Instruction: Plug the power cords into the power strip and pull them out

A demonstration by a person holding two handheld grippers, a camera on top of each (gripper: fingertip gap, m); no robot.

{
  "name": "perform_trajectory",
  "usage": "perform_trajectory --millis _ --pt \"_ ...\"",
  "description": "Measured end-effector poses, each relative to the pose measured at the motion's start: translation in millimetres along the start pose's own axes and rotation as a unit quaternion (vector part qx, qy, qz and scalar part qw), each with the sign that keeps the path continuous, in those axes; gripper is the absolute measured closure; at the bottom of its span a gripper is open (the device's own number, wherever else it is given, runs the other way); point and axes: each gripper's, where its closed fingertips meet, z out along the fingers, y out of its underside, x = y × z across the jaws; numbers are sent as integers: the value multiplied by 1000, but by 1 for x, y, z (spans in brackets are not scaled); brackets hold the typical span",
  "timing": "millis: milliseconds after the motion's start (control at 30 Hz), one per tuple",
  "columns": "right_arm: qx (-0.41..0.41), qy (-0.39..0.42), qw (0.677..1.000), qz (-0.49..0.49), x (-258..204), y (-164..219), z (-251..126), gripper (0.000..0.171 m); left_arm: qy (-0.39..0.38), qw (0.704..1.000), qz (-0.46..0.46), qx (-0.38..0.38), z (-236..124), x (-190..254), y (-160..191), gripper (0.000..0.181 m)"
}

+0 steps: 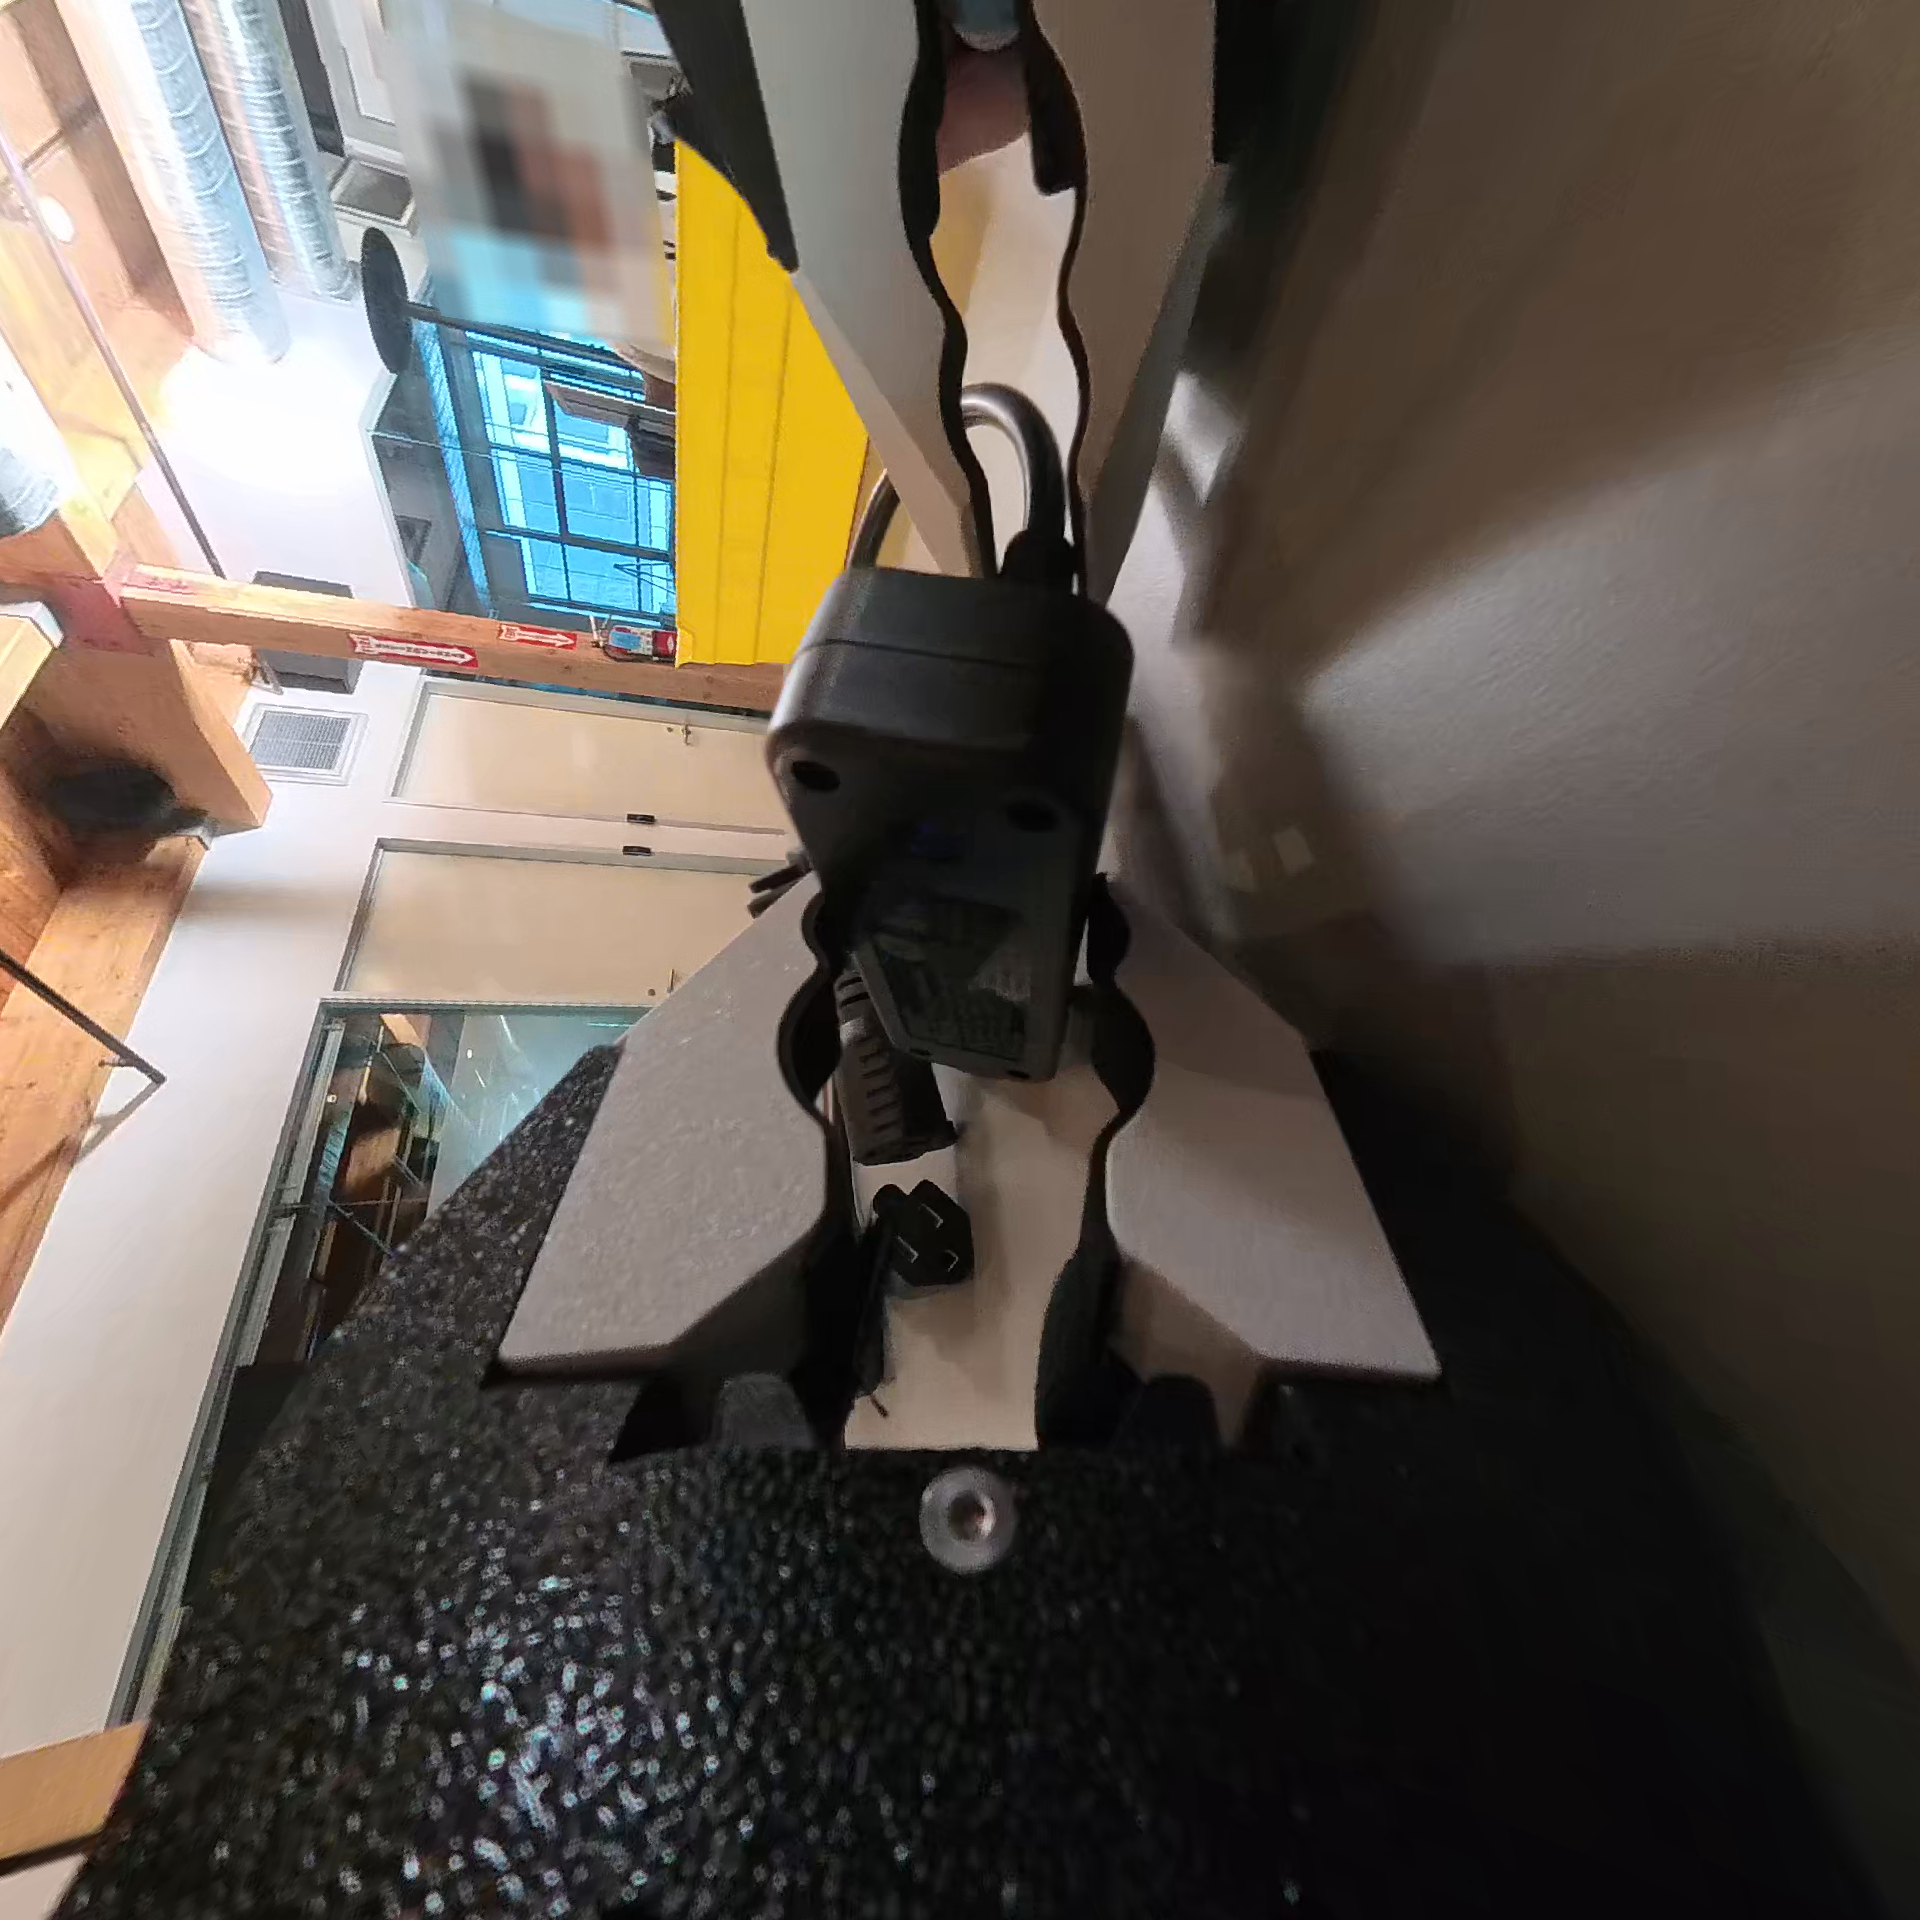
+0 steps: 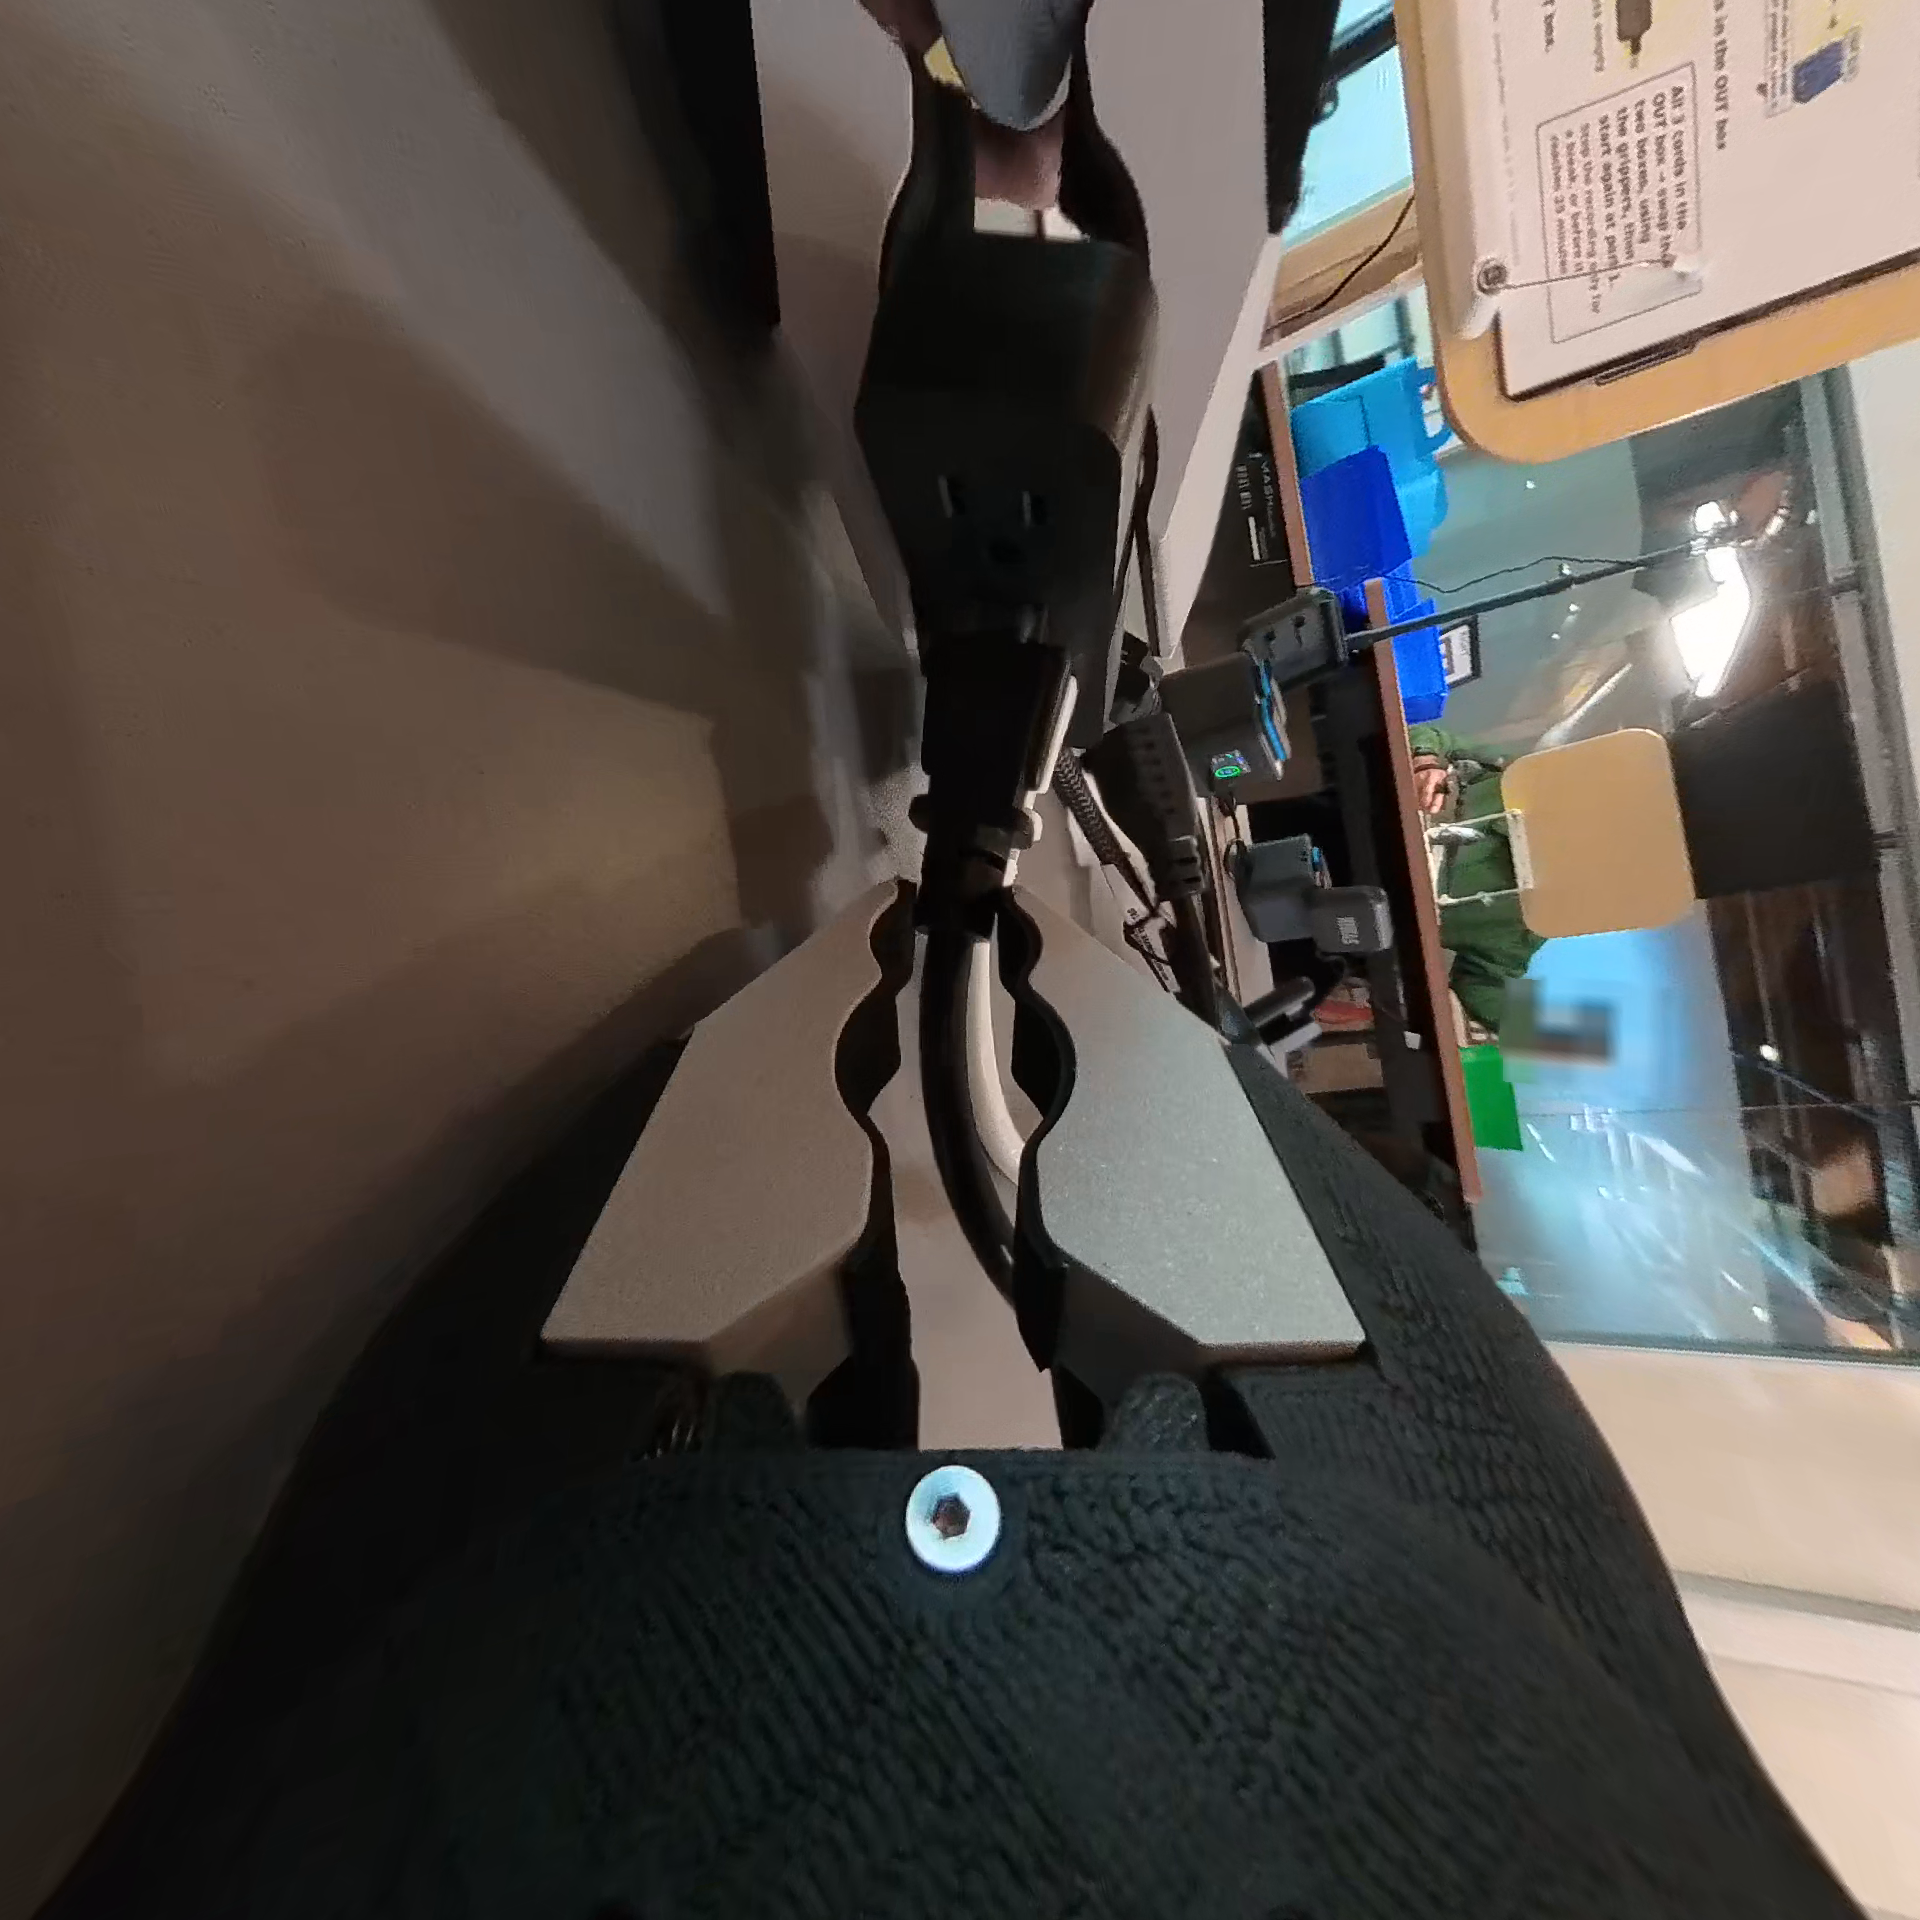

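A black power strip (image 1: pixel 935 727) hangs between my two grippers. My left gripper (image 1: pixel 961 914) is shut on one end of it. In the right wrist view the strip (image 2: pixel 997 416) shows a free socket, and a black plug (image 2: pixel 987 707) sits in the socket below that. My right gripper (image 2: pixel 956 909) is shut on the black cord (image 2: pixel 956 1091) just behind that plug. A white cable (image 2: pixel 992 1081) runs beside the cord. A loose black plug (image 1: pixel 925 1236) and a ribbed cord end (image 1: pixel 888 1081) lie on the white surface under my left fingers.
A pale wall (image 1: pixel 1558 727) runs close along one side. Several black adapters and cords (image 2: pixel 1226 717) lie by the strip. Blue bins (image 2: pixel 1361 540), a board with a paper sheet (image 2: pixel 1662 156), a person in green (image 2: pixel 1475 883) and a yellow panel (image 1: pixel 748 416) are farther off. Some 5 cm of space lies between my two pairs of fingers.
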Motion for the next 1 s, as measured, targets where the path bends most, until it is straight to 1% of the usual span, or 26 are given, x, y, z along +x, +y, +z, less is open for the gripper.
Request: perform_trajectory --millis 133,300,367,400,433,533,633,667,700,800,900,967,1000 --pt "-8 12 1000 -12 2 2 1 157 1 1000 9 6 -2 2 -1 139" --pt "-19 26 999 -25 6 6 2 157 5 1000 -15 -1 0 2 -2 138" --pt "-23 24 999 -27 5 7 3 157 5 1000 -12 4 1 3 -6 122" --pt "-22 22 999 -26 4 7 3 157 -2 1000 -8 11 1 2 -11 117" --pt "-20 21 999 -24 4 6 3 157 -1 1000 -5 15 1 2 -15 116" --pt "-18 17 1000 -14 4 7 3 157 12 1000 -19 12 4 5 -19 120" --pt "-8 11 1000 5 4 5 3 157 10 1000 -14 -11 6 3 -5 127" --pt "-5 10 1000 9 4 4 3 157 6 1000 -7 -8 4 1 -5 134" --pt "-3 10 1000 13 4 3 3 157 15 1000 -4 -9 3 1 -4 139" --pt "17 0 998 57 6 -3 2 158 41 999 -28 -13 0 1 -1 138" --pt "36 -32 991 122 4 -9 2 158 34 999 -39 7 -3 1 0 138" --pt "41 -40 989 133 5 -11 2 159 29 998 -59 14 -3 1 0 138" --pt "42 -42 989 137 5 -11 3 159 26 997 -68 19 -4 1 0 134"
